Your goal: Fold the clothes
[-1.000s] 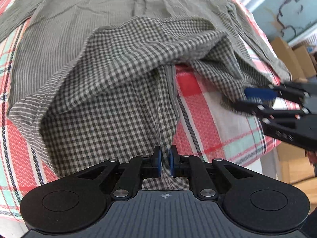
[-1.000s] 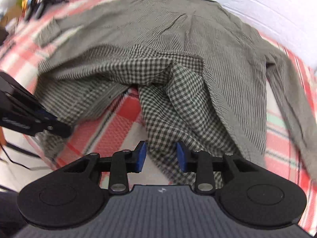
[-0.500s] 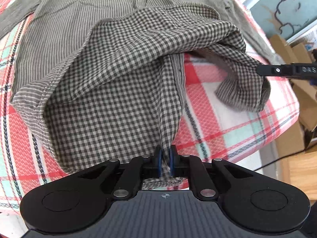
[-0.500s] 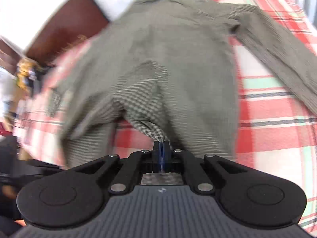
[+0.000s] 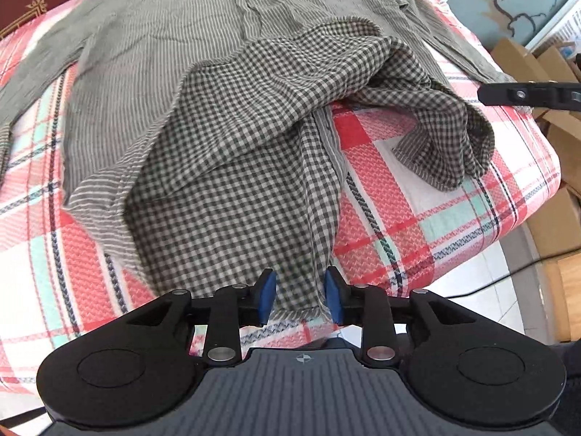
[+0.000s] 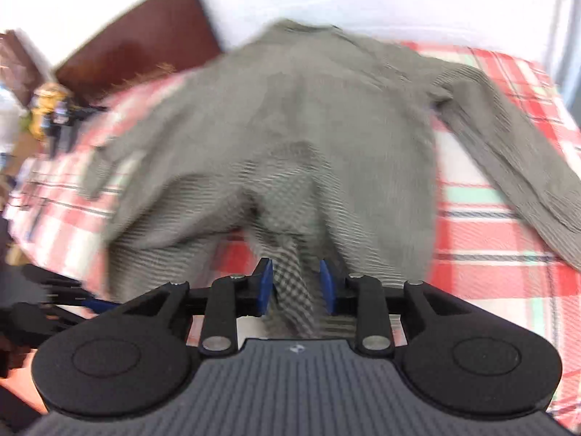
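Both grippers stand spread: the left gripper (image 5: 300, 297) and the right gripper (image 6: 296, 287) each straddle the checked hem of the shirt (image 5: 225, 116) on the plaid blanket (image 5: 417, 196).

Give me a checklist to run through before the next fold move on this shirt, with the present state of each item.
1. Left gripper open: ok, blue pads apart, with the shirt hem lying between them unclamped.
2. Right gripper open: ok, pads apart, a checked strip of fabric loose between them.
3. Hem lying flat: not ok, the checked inner side is turned up and bunched.
4. Sleeves spread on the blanket: ok, one stretches out to the right in the right wrist view.
5. Grippers apart from each other: ok, the right one sits off to the side in the left wrist view.
6. Collar straight: cannot tell, too blurred.
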Motion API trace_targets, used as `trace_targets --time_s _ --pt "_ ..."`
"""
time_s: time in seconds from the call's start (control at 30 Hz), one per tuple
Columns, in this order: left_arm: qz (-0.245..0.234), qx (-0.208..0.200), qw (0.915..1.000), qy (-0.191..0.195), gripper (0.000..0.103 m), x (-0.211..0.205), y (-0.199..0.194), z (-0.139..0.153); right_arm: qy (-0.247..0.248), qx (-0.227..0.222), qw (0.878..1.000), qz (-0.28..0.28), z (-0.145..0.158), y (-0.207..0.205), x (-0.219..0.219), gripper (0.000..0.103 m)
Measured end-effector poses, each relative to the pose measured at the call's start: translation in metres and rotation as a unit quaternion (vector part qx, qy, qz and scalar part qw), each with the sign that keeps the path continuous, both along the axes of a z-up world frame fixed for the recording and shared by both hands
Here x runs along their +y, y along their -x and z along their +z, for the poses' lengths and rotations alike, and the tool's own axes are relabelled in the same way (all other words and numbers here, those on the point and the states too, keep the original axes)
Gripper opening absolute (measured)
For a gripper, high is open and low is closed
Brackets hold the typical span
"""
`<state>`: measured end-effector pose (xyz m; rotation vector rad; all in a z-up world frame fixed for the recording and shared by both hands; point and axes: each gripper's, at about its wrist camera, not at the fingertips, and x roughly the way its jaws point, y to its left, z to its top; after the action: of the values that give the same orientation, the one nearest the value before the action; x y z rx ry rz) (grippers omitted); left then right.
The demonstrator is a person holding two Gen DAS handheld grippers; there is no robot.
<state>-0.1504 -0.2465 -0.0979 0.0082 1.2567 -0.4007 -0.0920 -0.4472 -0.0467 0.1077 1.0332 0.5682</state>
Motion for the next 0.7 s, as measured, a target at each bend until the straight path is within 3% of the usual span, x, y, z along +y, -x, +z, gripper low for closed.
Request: trace_targets --time_s 0.23,0.27,0.57,0.7 --pt "0.030 0.007 0.9995 0.006 0.045 0.005 -0.005 -0.011 -0.057 0.095 0.991 0.078 -0.045 0.007 0.041 0.034" --pt "0.039 0.008 0.9992 0.007 0.045 0.008 -0.006 -0.012 -0.060 0.108 0.989 0.086 -0.053 0.006 0.047 0.039" --pt "0.086 0.015 0.9961 0.006 0.045 0.033 -0.010 -0.015 -0.078 0.120 0.984 0.109 -0.071 0.012 0.086 0.042" --pt "0.091 0.013 0.9957 0.011 0.056 0.038 -0.008 -0.010 -0.080 0.131 0.981 0.114 -0.081 0.006 0.099 0.042"
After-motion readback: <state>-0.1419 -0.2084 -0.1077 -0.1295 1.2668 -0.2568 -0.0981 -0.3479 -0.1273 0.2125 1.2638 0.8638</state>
